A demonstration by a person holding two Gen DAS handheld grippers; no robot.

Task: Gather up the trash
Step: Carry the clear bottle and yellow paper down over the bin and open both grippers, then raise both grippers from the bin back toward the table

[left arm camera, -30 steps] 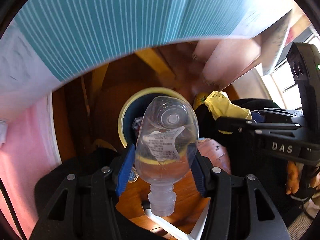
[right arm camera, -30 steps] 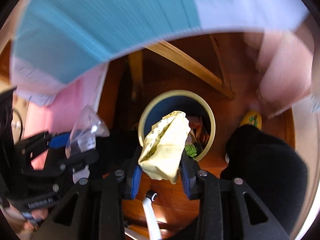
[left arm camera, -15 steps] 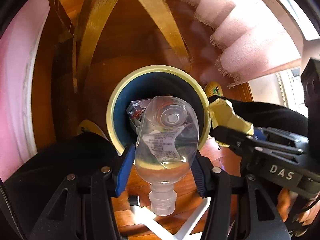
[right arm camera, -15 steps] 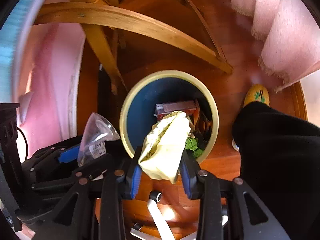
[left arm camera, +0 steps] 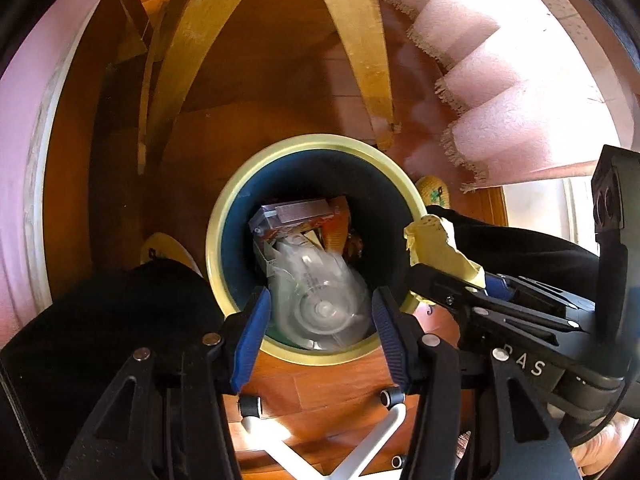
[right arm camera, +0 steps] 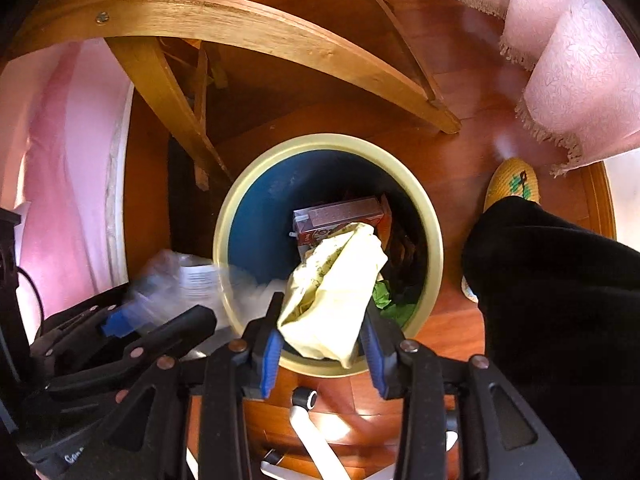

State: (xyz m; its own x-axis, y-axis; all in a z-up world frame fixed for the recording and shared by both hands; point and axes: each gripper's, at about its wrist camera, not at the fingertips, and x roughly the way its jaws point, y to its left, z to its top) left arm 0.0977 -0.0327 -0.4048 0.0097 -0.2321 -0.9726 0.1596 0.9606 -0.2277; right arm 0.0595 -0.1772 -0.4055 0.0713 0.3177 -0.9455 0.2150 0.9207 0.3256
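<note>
Clear plastic bottle (left arm camera: 320, 304), blurred, loose between the left gripper (left arm camera: 320, 316)'s parted jaws above a yellow-rimmed bin (left arm camera: 224, 216), right gripper (right arm camera: 322, 340)'s jaws clamped on crumpled yellow paper (right arm camera: 332, 292).

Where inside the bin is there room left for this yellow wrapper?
Free: left half of the bin, bare blue wall beside the carton. Crowded: right side, carton, orange packets, green scrap; blurred bottle over the near rim.

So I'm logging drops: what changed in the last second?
The left tongs opened and let go of the clear bottle, now a blur falling into the bin. Both tongs swung from under the table to above it. The right tongs still clamp the yellow wrapper.
</note>
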